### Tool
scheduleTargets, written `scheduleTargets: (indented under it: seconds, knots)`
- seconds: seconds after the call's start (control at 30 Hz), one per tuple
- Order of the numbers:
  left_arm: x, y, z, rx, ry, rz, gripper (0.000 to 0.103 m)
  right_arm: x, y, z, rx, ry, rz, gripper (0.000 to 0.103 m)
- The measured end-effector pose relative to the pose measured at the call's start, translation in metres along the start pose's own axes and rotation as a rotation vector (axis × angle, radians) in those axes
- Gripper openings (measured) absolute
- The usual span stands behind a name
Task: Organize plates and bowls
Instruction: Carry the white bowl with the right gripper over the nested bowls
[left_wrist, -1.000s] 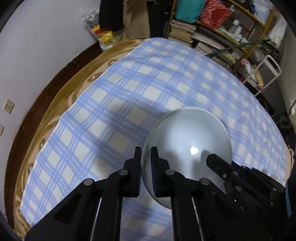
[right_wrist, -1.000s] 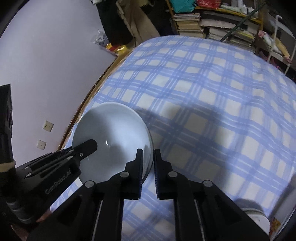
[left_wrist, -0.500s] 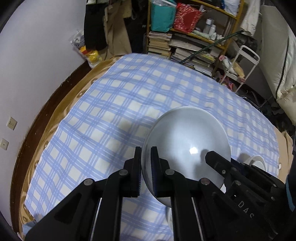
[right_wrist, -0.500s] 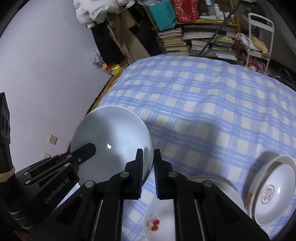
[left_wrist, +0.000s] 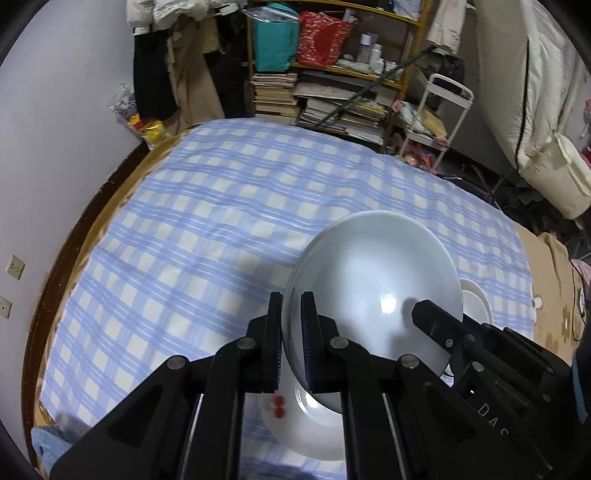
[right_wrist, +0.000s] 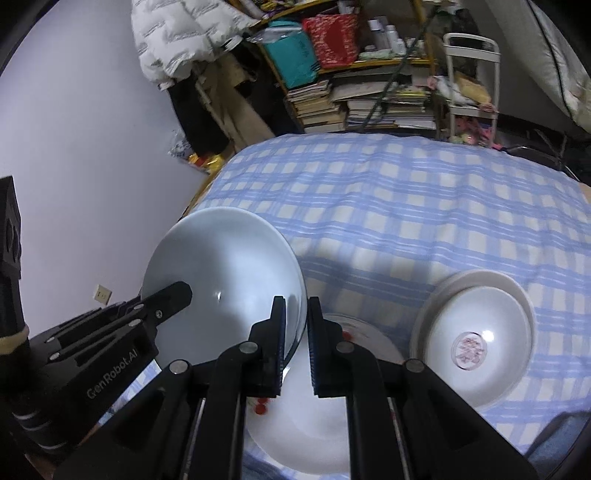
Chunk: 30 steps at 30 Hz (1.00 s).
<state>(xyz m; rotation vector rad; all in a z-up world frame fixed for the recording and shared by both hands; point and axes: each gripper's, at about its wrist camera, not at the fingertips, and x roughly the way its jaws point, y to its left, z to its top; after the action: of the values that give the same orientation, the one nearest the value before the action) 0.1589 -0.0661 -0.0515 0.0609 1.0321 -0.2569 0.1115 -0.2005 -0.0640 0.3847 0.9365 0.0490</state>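
- A pale bowl (left_wrist: 373, 295) hangs tilted above the checked bed (left_wrist: 221, 221), over a cherry-printed plate (right_wrist: 306, 424).
- Left gripper (left_wrist: 291, 332) and right gripper (right_wrist: 295, 332) each have jaws clamped on opposite rims.
- Another bowl (right_wrist: 476, 339) sits just beside the plate.

Lighting: dim indoor, cool cast, from overhead. Glare: small bright spot on the white plate (left_wrist: 384, 306). Shadows: soft, dark across the checked bedcover (left_wrist: 221, 236). Optics: strong fisheye bending, black vignette at corners. Focus: slight blur at frame edges; centre sharp.
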Motion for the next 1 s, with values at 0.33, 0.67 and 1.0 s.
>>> scheduleTargets:
  seconds: [0.33,0.67,1.0]
  knots:
    - [-0.004,-0.061,-0.008,0.089,-0.004,-0.014,0.009,-0.027,-0.052,-0.014,0.061,-0.015,-0.044,0.013]
    - [0.005,-0.111,-0.006,0.133,0.027,-0.086,0.009,-0.051,-0.095,-0.014,0.094,-0.047,-0.099,0.013]
    - [0.017,-0.153,-0.002,0.186,0.034,-0.111,0.009,-0.059,-0.131,-0.011,0.119,-0.062,-0.140,0.013]
